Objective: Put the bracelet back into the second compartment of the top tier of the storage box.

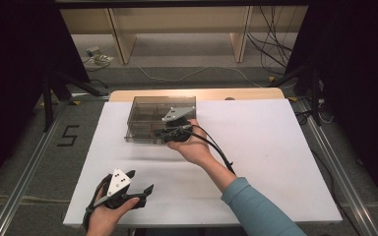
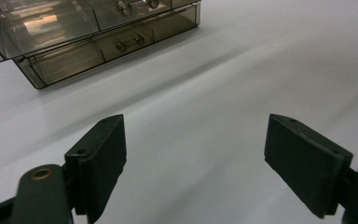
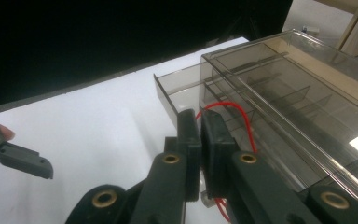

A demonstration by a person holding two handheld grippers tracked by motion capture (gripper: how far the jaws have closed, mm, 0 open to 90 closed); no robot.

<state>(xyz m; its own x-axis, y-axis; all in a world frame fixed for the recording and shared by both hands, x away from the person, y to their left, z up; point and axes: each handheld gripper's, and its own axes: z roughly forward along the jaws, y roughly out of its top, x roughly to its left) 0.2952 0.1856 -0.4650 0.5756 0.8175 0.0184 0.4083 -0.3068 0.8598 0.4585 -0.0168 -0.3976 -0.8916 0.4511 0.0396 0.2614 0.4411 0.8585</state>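
While right gripper (image 3: 199, 135) pinches red wire (image 3: 233, 108), drawer (image 3: 177, 91) juts open.

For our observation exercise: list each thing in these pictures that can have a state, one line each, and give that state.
Drawer box: smoky clear plastic, flat on the white board, one drawer pulled out.
Red wire: looped at the open drawer, beside the jaws.
Right gripper: shut.
Left gripper: open, holding nothing.
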